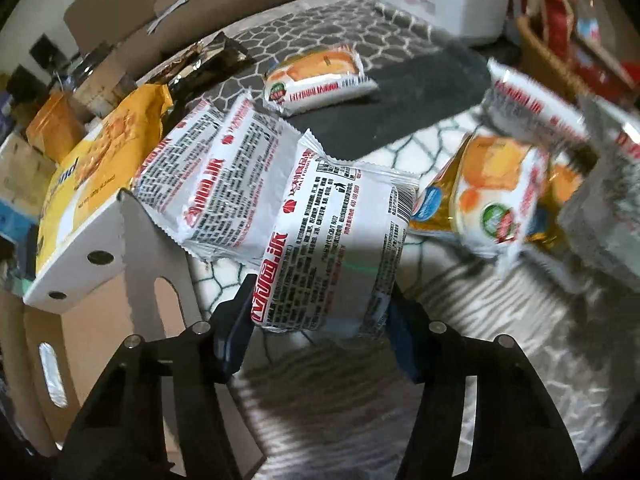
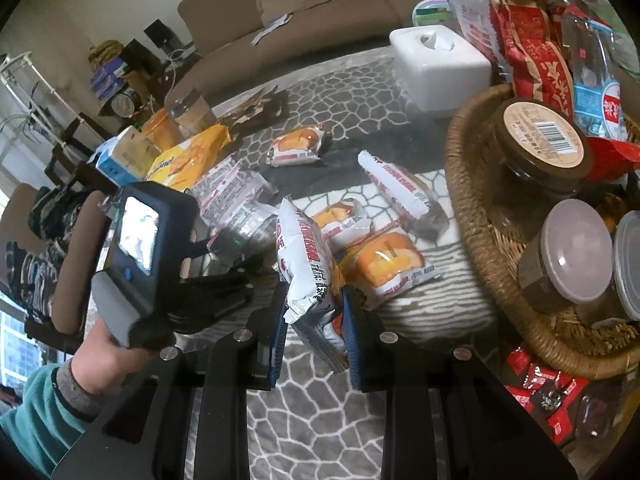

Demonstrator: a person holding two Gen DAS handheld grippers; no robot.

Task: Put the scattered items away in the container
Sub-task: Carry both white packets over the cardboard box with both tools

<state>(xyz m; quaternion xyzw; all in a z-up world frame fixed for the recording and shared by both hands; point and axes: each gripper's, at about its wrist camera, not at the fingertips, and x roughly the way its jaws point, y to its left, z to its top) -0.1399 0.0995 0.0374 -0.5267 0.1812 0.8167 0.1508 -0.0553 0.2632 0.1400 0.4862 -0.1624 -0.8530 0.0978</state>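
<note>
Between the left gripper (image 1: pixel 320 312) pads, a white red-lettered snack packet (image 1: pixel 340 240)

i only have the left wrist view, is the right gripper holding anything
Observer: Yes, the right gripper is shut on a white snack packet, held off the table.
Operator: where's the container
Observer: A wicker basket stands right of that packet, already holding jars and red packets.
Operator: anything loose near the basket
Observer: Small red-wrapped sweets lie on the table just in front of its rim.
</note>
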